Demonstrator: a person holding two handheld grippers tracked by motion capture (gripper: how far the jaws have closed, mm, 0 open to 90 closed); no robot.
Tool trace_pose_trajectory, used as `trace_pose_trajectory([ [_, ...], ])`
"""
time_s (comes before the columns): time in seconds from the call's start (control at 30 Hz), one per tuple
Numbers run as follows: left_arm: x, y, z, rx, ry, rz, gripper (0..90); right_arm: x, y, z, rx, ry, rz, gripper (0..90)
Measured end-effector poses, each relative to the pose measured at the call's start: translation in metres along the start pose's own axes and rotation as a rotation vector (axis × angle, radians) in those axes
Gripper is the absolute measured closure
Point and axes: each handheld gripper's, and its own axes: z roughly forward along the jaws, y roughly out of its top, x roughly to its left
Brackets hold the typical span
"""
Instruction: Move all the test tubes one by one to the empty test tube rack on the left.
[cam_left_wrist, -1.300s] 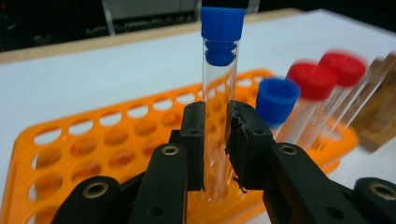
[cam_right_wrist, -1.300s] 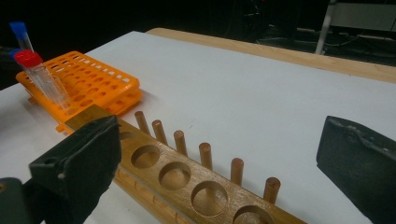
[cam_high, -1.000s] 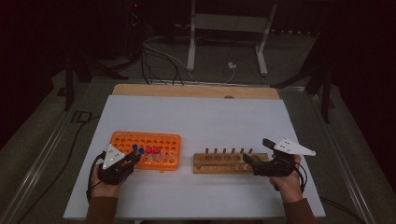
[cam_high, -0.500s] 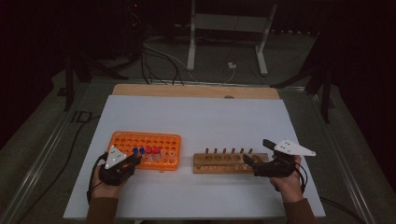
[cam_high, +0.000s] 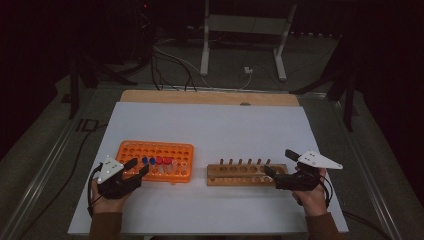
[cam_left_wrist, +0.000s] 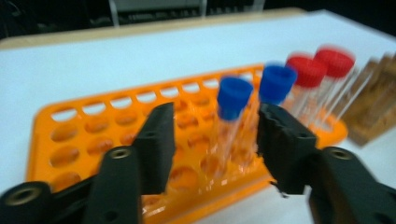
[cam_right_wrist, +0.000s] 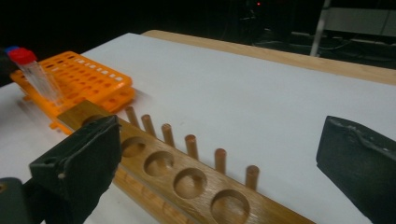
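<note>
Left gripper (cam_left_wrist: 215, 140): lower centre of its own view, jaws spread and just been opening; blue-capped tube (cam_left_wrist: 229, 122) stands between them in the orange rack (cam_left_wrist: 98, 135), pads off it. Second blue tube (cam_left_wrist: 275, 86) and two red-capped tubes (cam_left_wrist: 310, 77) at upper right. Right gripper (cam_right_wrist: 219, 158): jaws spread wide, astride the wooden rack (cam_right_wrist: 187, 179), pinching nothing. White table (cam_high: 210, 125) beneath.

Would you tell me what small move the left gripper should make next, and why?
Probably draw the left gripper back from the orange rack. Its jaws have just been opening, and the blue-capped tube stands upright in a rack hole between them, with a gap on either side, so it looks released. Pulling straight back should keep the pads from knocking it or its blue-capped neighbour.
</note>
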Motion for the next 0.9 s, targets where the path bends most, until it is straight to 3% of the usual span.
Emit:
trace_pose_trajectory([
  [0.13,0.0,0.004,-0.008,-0.081,0.009,-0.024,39.4,-0.002,-0.003,-0.002,0.0,-0.02,-0.016,0.2],
  [0.27,0.001,0.008,-0.011,-0.131,0.018,-0.052,31.8,-0.004,-0.006,-0.003,-0.005,-0.037,-0.03,0.2],
  [0.57,0.006,0.011,-0.017,-0.183,0.053,-0.108,14.6,-0.013,-0.013,-0.01,-0.043,-0.041,-0.028,0.0],
  [0.7,0.009,0.013,-0.02,-0.197,0.073,-0.114,1.8,-0.018,-0.013,-0.017,-0.068,-0.05,-0.024,0.0],
  [0.9,0.008,0.012,-0.019,-0.19,0.076,-0.103,0.3,-0.025,-0.015,-0.021,-0.076,-0.07,-0.007,0.0],
])
